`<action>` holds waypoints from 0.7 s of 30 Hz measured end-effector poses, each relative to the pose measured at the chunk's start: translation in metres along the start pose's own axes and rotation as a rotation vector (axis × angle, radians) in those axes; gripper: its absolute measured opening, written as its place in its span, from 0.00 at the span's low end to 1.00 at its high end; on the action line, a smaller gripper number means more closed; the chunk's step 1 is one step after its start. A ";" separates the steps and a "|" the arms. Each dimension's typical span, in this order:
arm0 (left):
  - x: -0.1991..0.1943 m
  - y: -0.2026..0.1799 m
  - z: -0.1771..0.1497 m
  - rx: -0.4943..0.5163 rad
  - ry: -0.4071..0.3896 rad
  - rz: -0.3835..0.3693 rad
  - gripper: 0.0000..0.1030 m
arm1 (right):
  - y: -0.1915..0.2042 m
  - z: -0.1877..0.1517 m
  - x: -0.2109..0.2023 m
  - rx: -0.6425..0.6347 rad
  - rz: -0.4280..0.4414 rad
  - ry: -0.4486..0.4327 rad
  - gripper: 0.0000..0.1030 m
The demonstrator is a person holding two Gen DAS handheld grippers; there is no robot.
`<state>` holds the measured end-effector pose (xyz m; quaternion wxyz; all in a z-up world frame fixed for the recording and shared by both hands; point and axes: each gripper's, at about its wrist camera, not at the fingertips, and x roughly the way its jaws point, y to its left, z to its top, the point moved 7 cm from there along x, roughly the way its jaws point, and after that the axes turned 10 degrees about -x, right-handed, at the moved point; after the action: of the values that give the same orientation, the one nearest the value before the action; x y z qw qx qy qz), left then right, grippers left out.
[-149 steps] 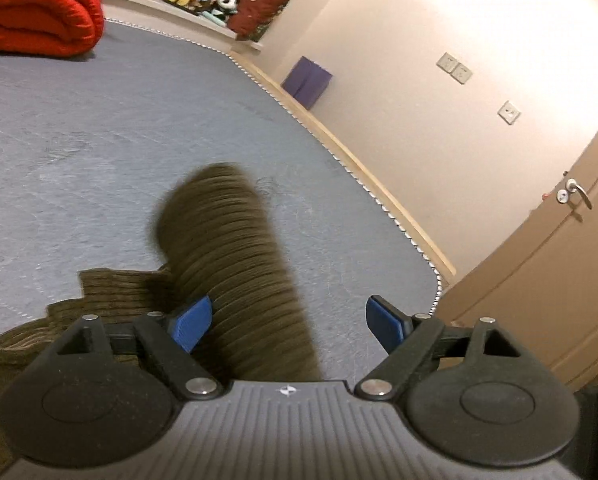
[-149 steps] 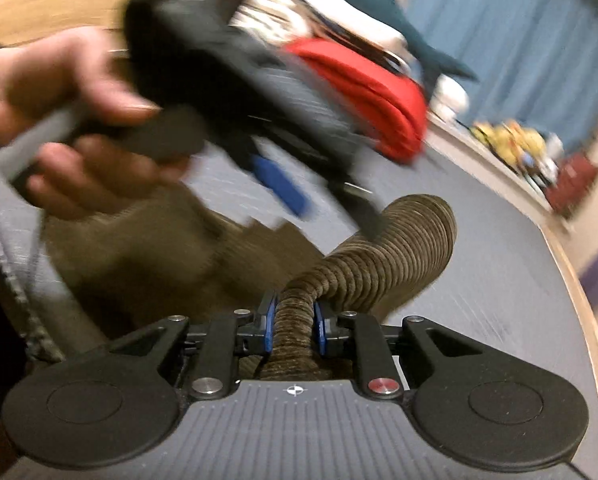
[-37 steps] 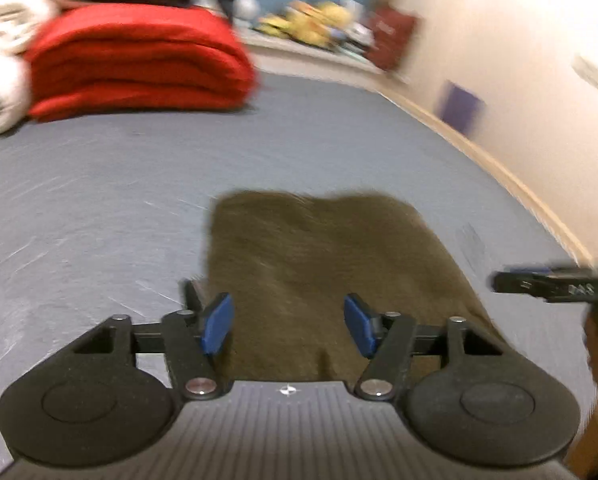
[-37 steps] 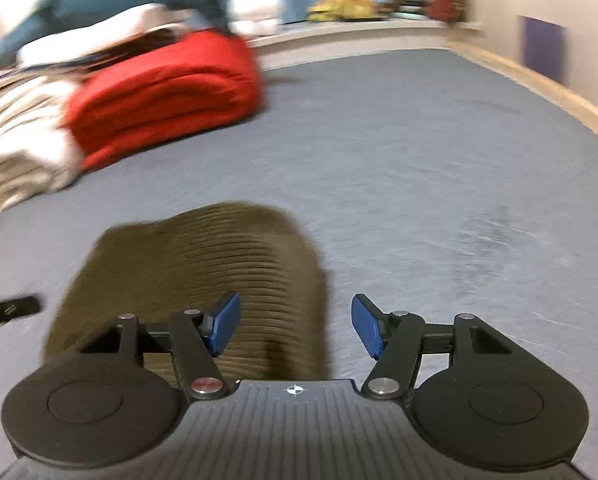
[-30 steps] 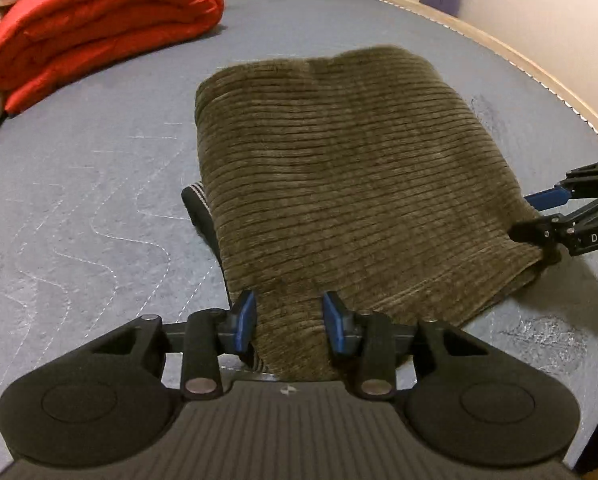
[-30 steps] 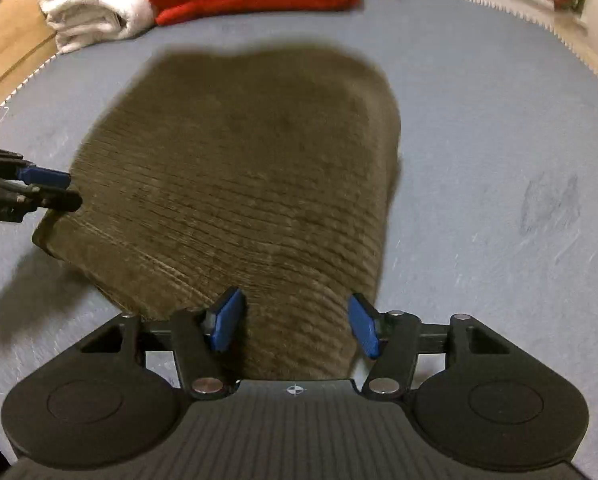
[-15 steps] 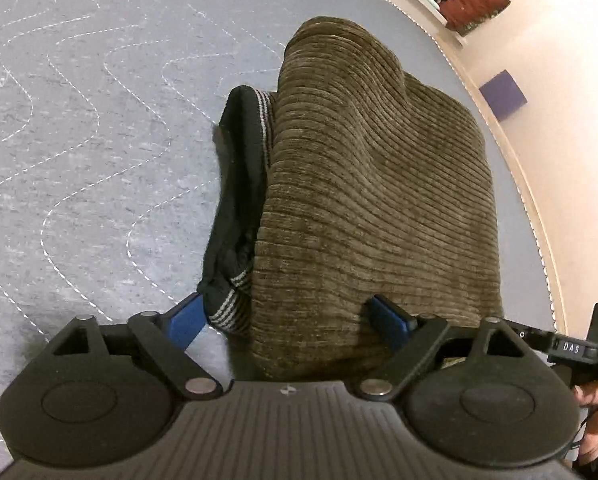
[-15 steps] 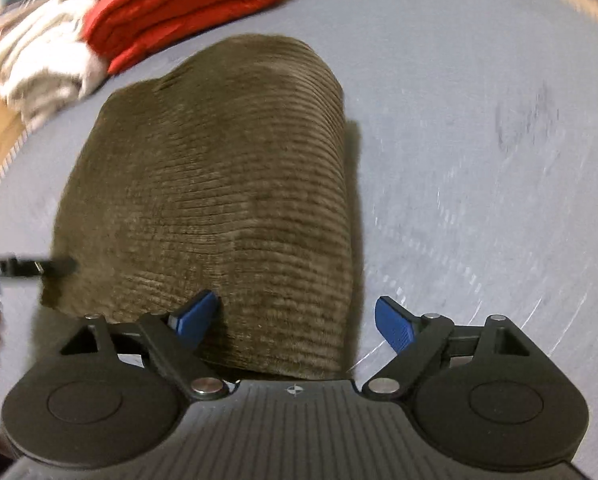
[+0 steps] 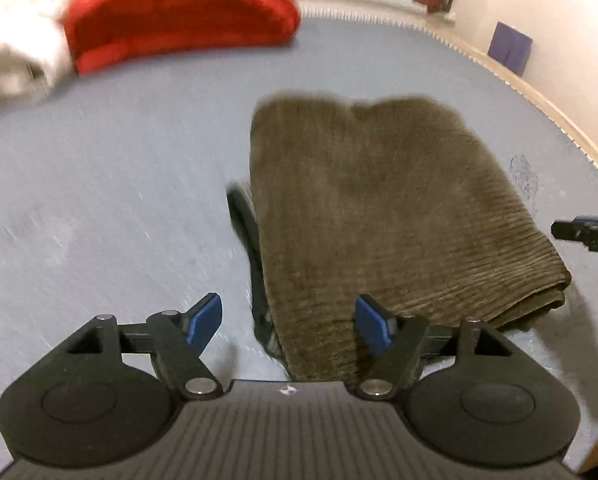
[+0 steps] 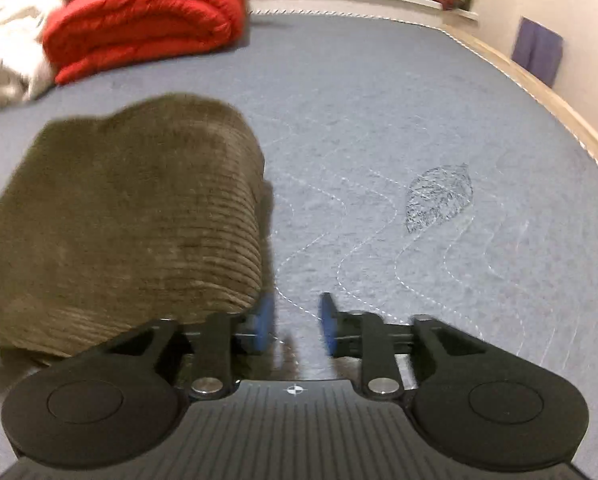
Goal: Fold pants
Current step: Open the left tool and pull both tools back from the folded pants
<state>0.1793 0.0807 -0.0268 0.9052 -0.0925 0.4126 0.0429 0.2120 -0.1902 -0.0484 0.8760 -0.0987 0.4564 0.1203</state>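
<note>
Pants [image 9: 383, 216] lie folded into a compact stack on the grey mat [image 9: 119, 184]; we hold our left gripper [image 9: 289, 320] wide above their near edge, our right gripper [image 10: 295, 322] closing on nothing beside them, since the fold looks finished

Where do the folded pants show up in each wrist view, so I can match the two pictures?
Left wrist view: the pants fill the centre and right, running down between the open left claw's pads.
Right wrist view: the pants sit on the left, beside the right claw, not between its pads.
Shared landmark: the red blanket, upper left in both.
</note>
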 end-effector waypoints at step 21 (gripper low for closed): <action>-0.070 -0.050 -0.043 -0.158 -0.080 0.077 1.00 | 0.065 -0.020 -0.115 0.093 -0.002 -0.061 0.99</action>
<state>0.1088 0.0230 0.0053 0.9085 -0.1457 0.3748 0.1138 0.1128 -0.1476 0.0310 0.8933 -0.0545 0.4345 0.1012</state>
